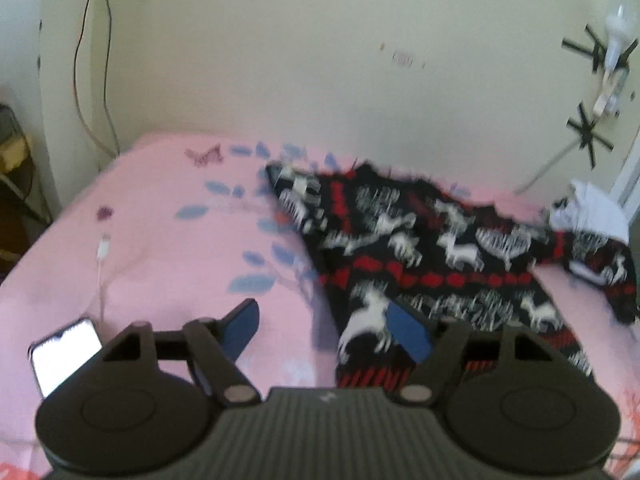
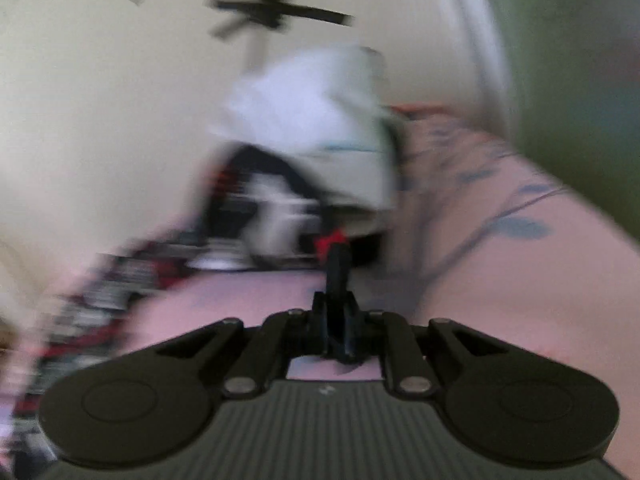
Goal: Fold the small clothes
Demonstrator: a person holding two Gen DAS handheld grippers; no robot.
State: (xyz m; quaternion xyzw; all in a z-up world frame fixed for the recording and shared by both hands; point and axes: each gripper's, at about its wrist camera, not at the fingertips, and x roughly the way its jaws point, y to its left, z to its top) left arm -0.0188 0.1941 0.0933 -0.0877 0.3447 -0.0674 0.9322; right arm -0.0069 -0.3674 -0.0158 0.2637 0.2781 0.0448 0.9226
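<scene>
From the left wrist, the left gripper (image 1: 326,326) hovered with fingers spread wide over the pink bedsheet (image 1: 168,240), its right finger above the reindeer-patterned sweater (image 1: 432,248). A lit phone (image 1: 64,354) lay nearby.

From the right wrist, blurred, the right gripper (image 2: 338,256) had its fingers pressed together, pinching a red edge of the sweater (image 2: 240,216).

Open pink bed (image 1: 168,240) left of the patterned sweater (image 1: 432,240), a phone (image 1: 66,354) and white cable (image 1: 102,256) lying near the left edge — wall (image 1: 320,60) close behind, white bundle (image 1: 592,208) crowding the far right corner.
</scene>
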